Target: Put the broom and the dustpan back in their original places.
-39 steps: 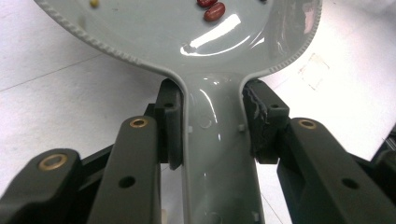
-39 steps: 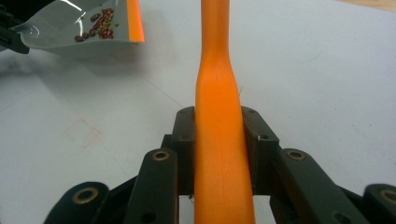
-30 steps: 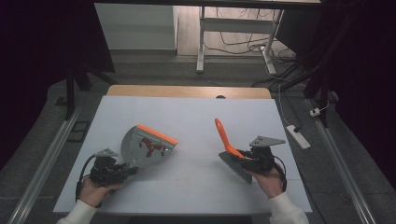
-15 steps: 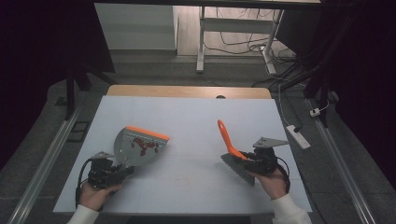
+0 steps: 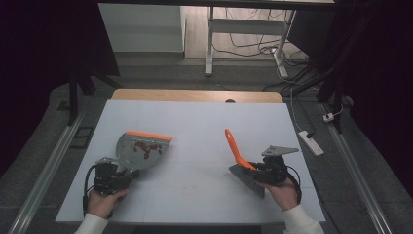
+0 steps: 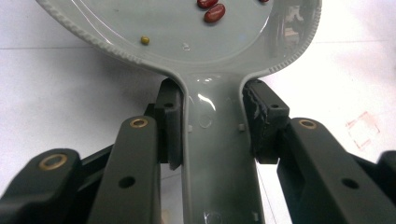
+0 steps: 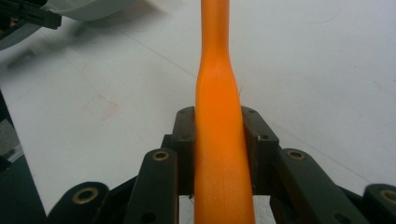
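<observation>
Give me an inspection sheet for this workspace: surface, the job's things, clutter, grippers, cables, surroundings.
Surface: white table, faint reddish marks near its middle.
Job's things: grey dustpan with an orange front edge, red beans lying in it; brush with an orange handle and dark bristles.
Clutter: nothing seen loose on the table.
Grippers: left gripper shut on the dustpan's handle; right gripper shut on the brush's orange handle.
Cables: black cable looping from the left gripper; loose wires on the floor behind the table; white power strip to the right.
Surroundings: dark room, a white desk frame behind the table.
</observation>
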The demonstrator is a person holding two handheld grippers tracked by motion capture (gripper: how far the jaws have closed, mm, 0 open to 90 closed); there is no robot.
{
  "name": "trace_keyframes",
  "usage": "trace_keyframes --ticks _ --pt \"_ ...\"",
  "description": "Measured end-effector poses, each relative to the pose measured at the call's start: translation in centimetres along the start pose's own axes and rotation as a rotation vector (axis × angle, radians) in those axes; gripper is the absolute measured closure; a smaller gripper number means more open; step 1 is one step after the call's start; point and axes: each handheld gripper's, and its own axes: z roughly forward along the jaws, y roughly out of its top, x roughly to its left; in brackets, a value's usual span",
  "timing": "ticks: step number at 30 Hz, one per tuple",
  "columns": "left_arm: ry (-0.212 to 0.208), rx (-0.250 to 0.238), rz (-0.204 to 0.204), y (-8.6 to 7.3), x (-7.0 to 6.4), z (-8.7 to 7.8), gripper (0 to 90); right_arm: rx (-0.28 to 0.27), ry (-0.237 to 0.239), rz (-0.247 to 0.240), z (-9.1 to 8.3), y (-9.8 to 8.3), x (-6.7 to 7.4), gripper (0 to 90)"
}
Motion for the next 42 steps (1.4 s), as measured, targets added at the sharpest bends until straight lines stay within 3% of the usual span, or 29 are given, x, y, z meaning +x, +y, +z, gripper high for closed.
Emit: trace_keyframes --ticks 6,15,28,39,42 --pt "0.010 -0.001 -0.017 0.1 0.1 0.2 61.2 0.027 0.015 0.043 0.3 -0.2 -0.5 70.1" --pt "0.020 0.008 -0.017 0.2 0.1 0.7 61.2 0.052 -0.021 0.098 1.0 -0.9 -2.0 70.0" --pt "0.047 0.029 -0.021 0.3 -0.1 1.5 61.1 0.080 -0.119 0.073 1.6 -1.3 -3.2 62.3" --pt "0.055 0.055 -0.022 0.2 -0.1 2.0 60.3 0.103 -0.148 0.076 2.1 -1.5 -3.9 53.7" --pt "0.064 0.054 -0.018 0.2 -0.1 2.0 52.8 0.112 -0.164 0.079 2.2 -1.5 -4.1 50.8"
